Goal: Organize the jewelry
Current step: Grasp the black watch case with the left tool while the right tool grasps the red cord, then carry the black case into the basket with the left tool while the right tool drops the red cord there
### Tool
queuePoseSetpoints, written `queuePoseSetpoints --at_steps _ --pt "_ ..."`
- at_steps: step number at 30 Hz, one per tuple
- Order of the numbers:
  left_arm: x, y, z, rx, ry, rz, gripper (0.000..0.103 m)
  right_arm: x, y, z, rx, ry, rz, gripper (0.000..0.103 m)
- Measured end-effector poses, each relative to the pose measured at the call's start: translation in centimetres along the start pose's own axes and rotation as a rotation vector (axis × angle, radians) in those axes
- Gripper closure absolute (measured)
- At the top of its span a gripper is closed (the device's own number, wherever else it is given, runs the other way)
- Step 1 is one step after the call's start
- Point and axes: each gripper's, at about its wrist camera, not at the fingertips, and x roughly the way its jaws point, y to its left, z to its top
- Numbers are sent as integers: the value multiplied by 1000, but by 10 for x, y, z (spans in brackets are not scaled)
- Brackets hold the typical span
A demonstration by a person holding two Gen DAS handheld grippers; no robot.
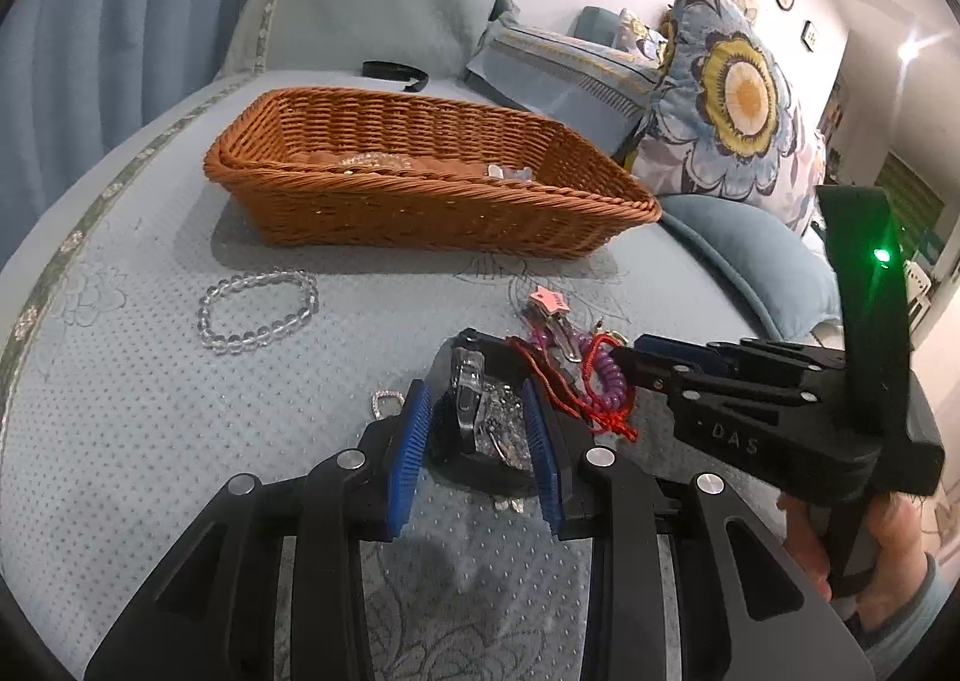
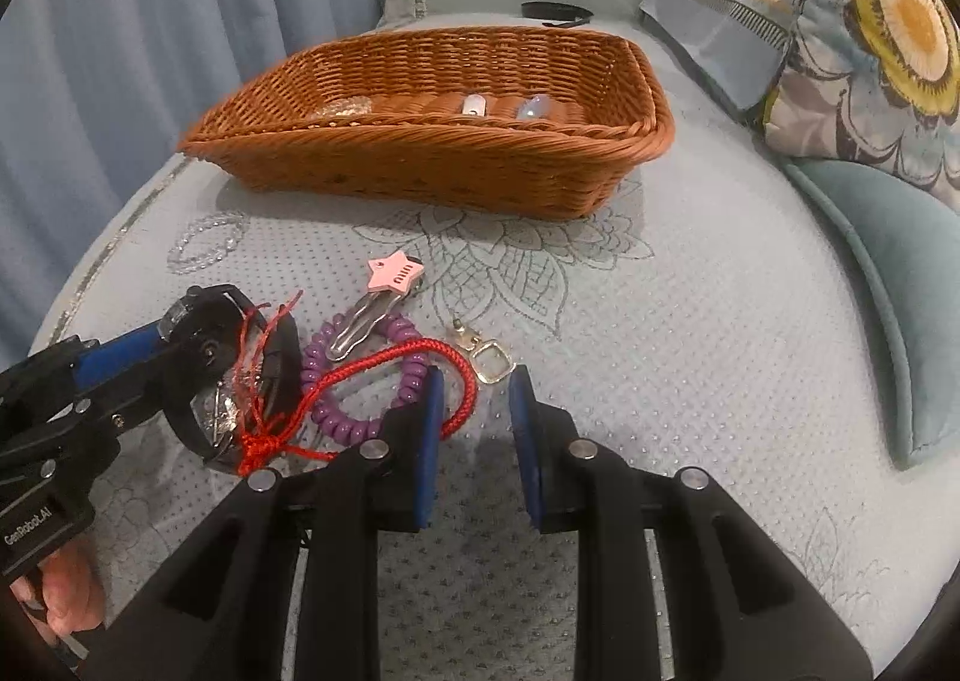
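My left gripper is shut on a small black dish holding a clear clip and silver pieces; it also shows in the right wrist view. My right gripper is open over the cloth, its left finger beside a red cord bracelet and a purple coil band. A pink star hair clip and a small gold square charm lie just ahead. A clear bead bracelet lies left. A wicker basket with a few pieces stands behind.
The surface is a light blue quilted sofa seat. A floral cushion and a teal cushion lie at the right. A black band lies behind the basket. A small silver heart piece sits left of the dish.
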Motion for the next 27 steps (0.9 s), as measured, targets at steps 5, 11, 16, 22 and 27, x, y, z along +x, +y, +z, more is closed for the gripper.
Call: queuePoseSetpoints --at_steps 5,11,16,22,27 --pt "10 7 0 -26 36 24 78 -6 2 -5 6 -20 -15 100" --pt "-2 8 -1 -36 -25 11 88 -20 -17 -8 84 -63 38 100" --pt "-23 7 2 -36 -94 -11 90 -35 -26 -9 112 -103 84 100" --pt "-42 14 7 -38 -137 19 90 -47 -25 -6 102 -153 91 100" --pt "-57 31 16 -77 -183 30 90 -54 -23 -2 88 -175 63 100"
